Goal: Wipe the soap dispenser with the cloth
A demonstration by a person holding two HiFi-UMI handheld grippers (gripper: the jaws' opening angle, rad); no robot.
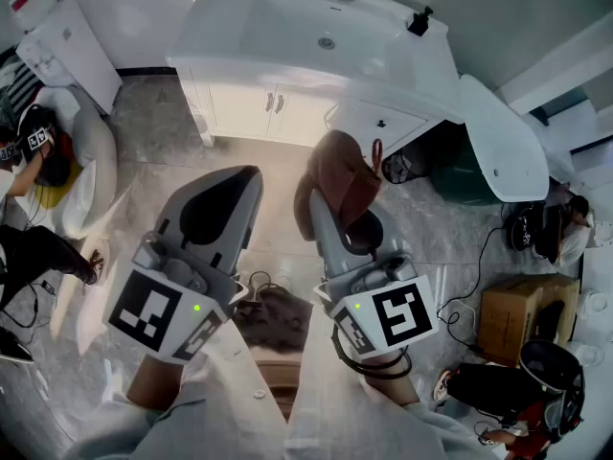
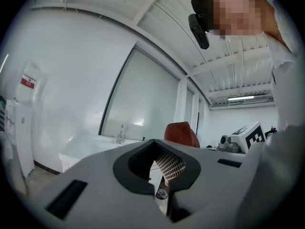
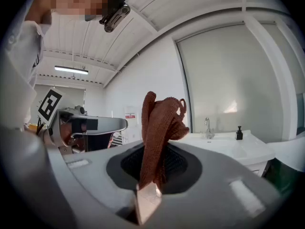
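Observation:
A small black soap dispenser (image 1: 419, 20) stands on the right end of the white vanity top (image 1: 402, 56), well ahead of both grippers; the right gripper view shows the dispenser (image 3: 239, 133) beside the faucet (image 3: 208, 127). My right gripper (image 1: 314, 197) is shut on a brown knitted cloth (image 1: 343, 175), which sticks up out of the jaws as a bunched cloth (image 3: 159, 123) in its own view, above the right gripper (image 3: 151, 187). My left gripper (image 1: 251, 174) is held alongside, jaws together and empty. In the left gripper view its tips (image 2: 157, 144) frame the cloth (image 2: 181, 132).
The vanity has a sink basin (image 1: 326, 38) and cabinet doors (image 1: 273, 103) below. A person (image 1: 38, 151) sits on the floor at left. A cardboard box (image 1: 517, 314), cables and dark gear (image 1: 556, 377) lie at right. A dark green bin (image 1: 469, 175) stands beside the vanity.

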